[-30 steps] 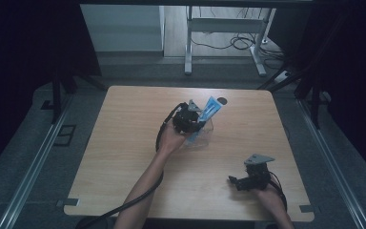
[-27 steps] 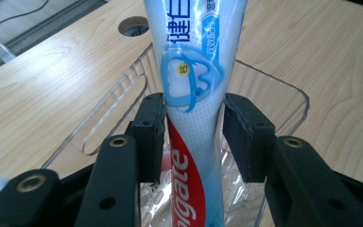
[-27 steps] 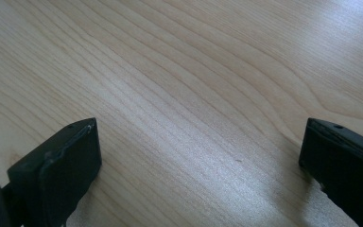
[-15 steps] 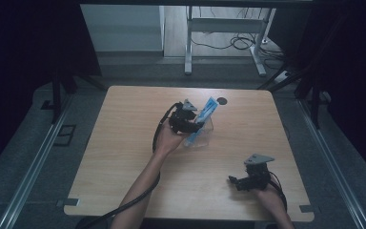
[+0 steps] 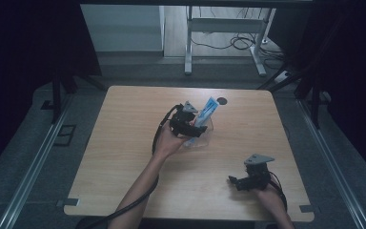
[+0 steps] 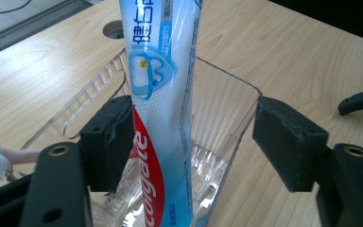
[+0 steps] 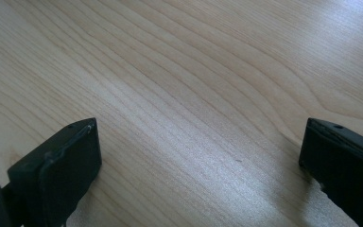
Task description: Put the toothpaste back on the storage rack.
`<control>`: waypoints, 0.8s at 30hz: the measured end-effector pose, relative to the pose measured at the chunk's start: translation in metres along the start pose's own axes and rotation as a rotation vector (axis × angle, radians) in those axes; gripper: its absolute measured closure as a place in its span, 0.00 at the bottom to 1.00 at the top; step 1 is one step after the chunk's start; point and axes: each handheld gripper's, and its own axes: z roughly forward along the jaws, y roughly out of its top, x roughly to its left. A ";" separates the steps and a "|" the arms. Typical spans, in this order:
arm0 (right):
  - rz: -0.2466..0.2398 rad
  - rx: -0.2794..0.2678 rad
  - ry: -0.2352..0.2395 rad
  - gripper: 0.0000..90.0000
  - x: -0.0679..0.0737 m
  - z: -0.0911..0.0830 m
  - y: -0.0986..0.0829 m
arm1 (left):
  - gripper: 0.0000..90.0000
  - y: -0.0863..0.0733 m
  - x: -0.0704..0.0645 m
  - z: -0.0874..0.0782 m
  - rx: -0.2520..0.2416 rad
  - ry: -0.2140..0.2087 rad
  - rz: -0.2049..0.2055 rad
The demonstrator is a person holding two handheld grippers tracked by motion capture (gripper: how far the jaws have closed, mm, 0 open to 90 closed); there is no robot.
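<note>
In the left gripper view the left claw (image 6: 194, 142) stands with its jaws spread wide. A toothpaste tube (image 6: 163, 118) rises between them, leaning against the inner face of the left-hand jaw; the right-hand jaw stands well clear of it, so nothing is clamped. The tube's lower end sits inside a clear plastic container (image 6: 231, 118) that lies under and just beyond the jaws. At the left edge, just outside the left-hand jaw, a pale handle with a white head shows, probably a toothbrush (image 6: 0, 158), though too little is in view to be sure. Beyond the container lies bare wooden table (image 6: 288, 47), with a round hole (image 6: 115, 29) past the tube.

From above, the left claw (image 5: 190, 125) is at the container (image 5: 205, 136) near the table's middle, the tube (image 5: 205, 114) tilting up and away from it. The right claw (image 5: 240, 181), jaws also apart, rests low over bare wood toward the person's edge, well apart from the container.
</note>
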 end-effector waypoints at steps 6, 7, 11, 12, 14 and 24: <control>0.000 -0.001 -0.001 0.00 0.000 0.000 0.000 | 0.27 -0.003 -0.002 -0.005 -0.011 -0.012 -0.016; -0.001 0.000 -0.001 0.00 0.000 0.000 0.000 | 0.26 -0.003 -0.003 -0.006 -0.013 -0.014 -0.017; -0.001 0.000 -0.001 0.00 0.000 0.000 0.000 | 0.24 -0.004 -0.007 -0.011 -0.016 -0.034 -0.030; 0.000 0.000 0.000 0.00 0.000 0.000 0.000 | 0.23 -0.005 -0.008 -0.012 -0.020 -0.035 -0.022; 0.000 0.000 0.000 0.00 0.000 0.000 0.000 | 0.23 -0.005 -0.011 -0.016 -0.019 -0.036 -0.017; 0.000 -0.001 0.000 0.00 0.000 0.000 0.000 | 0.22 -0.015 -0.015 -0.030 -0.044 -0.057 -0.031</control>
